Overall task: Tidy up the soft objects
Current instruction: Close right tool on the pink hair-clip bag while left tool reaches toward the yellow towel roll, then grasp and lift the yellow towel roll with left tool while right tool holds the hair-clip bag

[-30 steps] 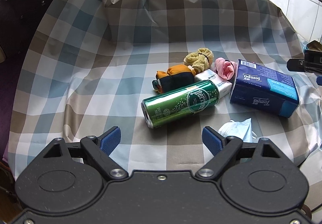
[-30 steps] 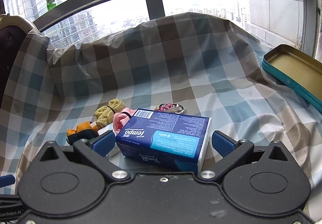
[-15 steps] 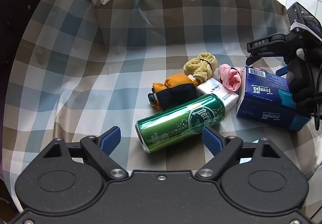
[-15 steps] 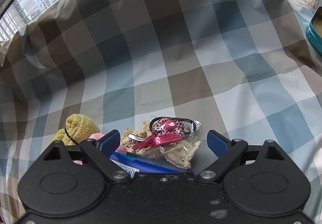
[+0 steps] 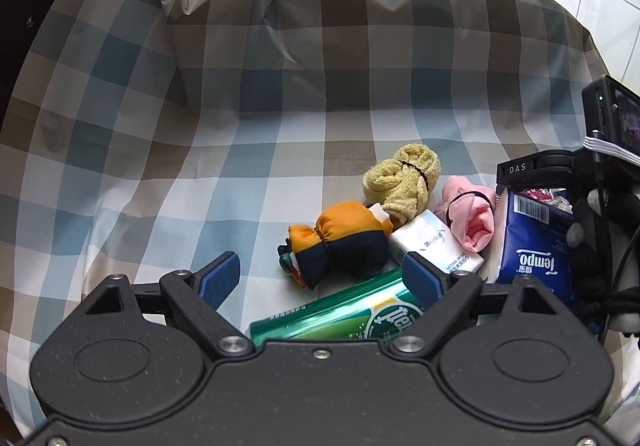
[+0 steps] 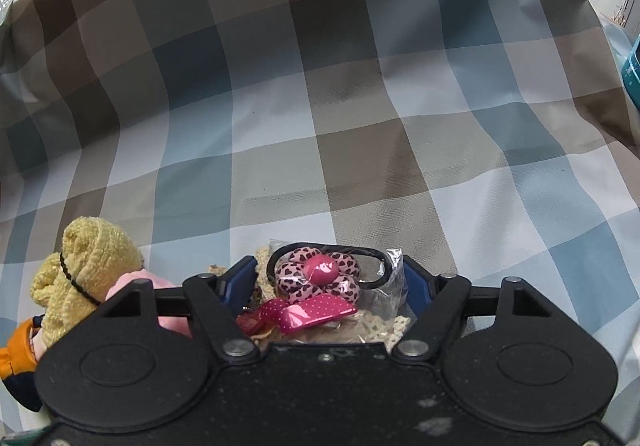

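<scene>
Right gripper, jaws closing around a clear plastic packet of pink leopard-print flower hair ties on the checked cloth; light, crinkly, likely slippery, best pinched mid-packet. Left gripper spread, empty

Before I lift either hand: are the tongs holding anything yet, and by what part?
Nothing is held yet. The right tongs are closing around the clear plastic packet of pink hair accessories, pads not yet pressing. The left tongs stand open above the green drink can.
</scene>
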Tool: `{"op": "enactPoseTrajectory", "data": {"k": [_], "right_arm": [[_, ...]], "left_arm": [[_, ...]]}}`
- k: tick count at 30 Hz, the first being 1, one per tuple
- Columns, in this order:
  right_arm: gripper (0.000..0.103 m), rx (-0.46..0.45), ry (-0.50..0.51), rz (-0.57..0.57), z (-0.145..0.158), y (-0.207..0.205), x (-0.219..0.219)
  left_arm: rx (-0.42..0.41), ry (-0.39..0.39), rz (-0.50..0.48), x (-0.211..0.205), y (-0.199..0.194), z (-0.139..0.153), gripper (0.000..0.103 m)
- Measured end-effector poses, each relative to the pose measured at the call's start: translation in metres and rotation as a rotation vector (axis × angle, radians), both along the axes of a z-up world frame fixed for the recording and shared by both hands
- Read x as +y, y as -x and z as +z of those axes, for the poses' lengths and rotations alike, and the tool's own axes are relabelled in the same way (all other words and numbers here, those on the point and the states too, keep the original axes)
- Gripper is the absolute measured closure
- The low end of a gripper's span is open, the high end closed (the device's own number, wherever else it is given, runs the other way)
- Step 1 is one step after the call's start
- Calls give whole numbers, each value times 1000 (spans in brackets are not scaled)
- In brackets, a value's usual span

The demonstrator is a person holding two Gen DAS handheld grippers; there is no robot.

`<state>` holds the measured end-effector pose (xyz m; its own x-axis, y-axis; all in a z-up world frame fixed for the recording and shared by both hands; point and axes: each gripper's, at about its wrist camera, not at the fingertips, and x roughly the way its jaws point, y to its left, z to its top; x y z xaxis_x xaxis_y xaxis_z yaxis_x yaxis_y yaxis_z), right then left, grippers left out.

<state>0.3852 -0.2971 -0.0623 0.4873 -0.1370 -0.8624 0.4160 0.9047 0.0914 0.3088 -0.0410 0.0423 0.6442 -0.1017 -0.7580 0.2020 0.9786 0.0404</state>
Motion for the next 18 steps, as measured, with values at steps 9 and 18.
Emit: {"op": "enactPoseTrajectory", "data": {"k": [9, 18], "right_arm": [[37, -68, -46, -47, 1, 12, -9], [37, -101, -68, -56, 0, 17, -11]], "left_arm": [[12, -24, -41, -40, -54, -3, 18], [83, -57, -50, -75, -103, -41, 18]]}}
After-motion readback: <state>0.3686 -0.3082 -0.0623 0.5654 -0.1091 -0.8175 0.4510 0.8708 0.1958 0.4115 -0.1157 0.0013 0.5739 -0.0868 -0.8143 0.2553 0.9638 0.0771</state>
